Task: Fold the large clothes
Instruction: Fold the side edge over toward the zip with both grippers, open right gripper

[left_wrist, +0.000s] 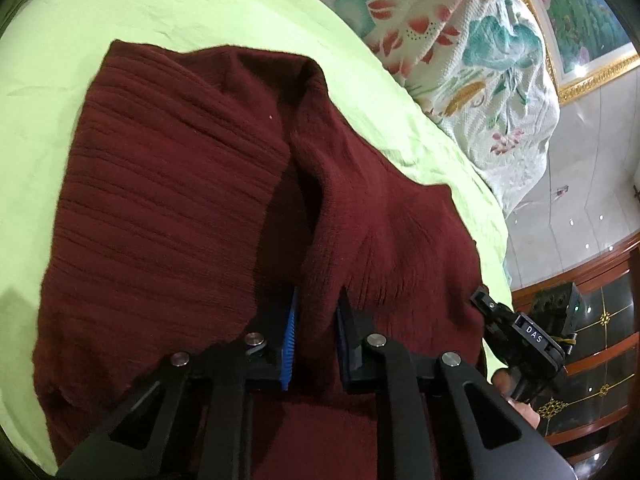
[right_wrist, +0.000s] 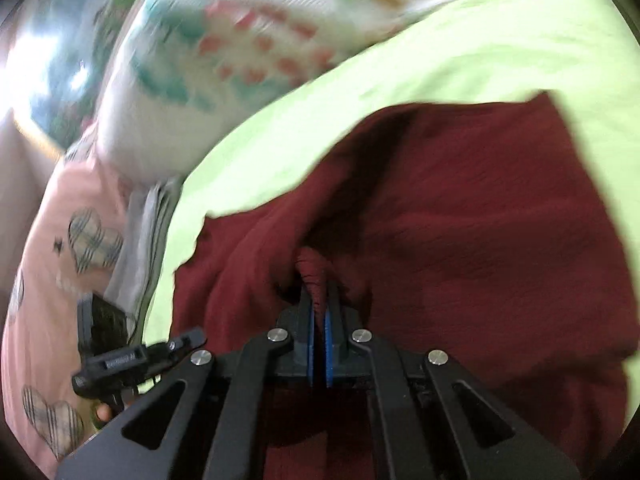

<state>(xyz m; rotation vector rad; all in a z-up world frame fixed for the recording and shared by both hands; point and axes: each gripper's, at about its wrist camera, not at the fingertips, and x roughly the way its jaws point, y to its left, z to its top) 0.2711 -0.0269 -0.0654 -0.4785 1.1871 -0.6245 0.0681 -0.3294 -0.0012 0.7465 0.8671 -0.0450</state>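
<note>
While the dark red knit garment (left_wrist: 168,184) lies on the light green bedsheet (left_wrist: 208,20), partly doubled over w/ a raised fold running up its middle, both tools are at its near edge. Right gripper (right_wrist: 319,304): jaws narrow, blue pads clamped on a bunched ridge of the knit; right-wrist view is blurred, so how deep the bite goes cannot be told. Left gripper (left_wrist: 316,320): jaws narrow, a fold of the fabric sitting between the pads (left_wrist: 289,344); the gap looks filled, so it reads as a pinch, though less surely than the right. Judged step: carry the near edge over to make the next fold. To do it well, the operator should lift both corners evenly, keep the edge taut betw. the grippers, avoid dragging the lower layer, and lay the edge square to the far edge. Floral quilt (left_wrist: 460,52) lies beyond the sheet, clear of the work.
</note>
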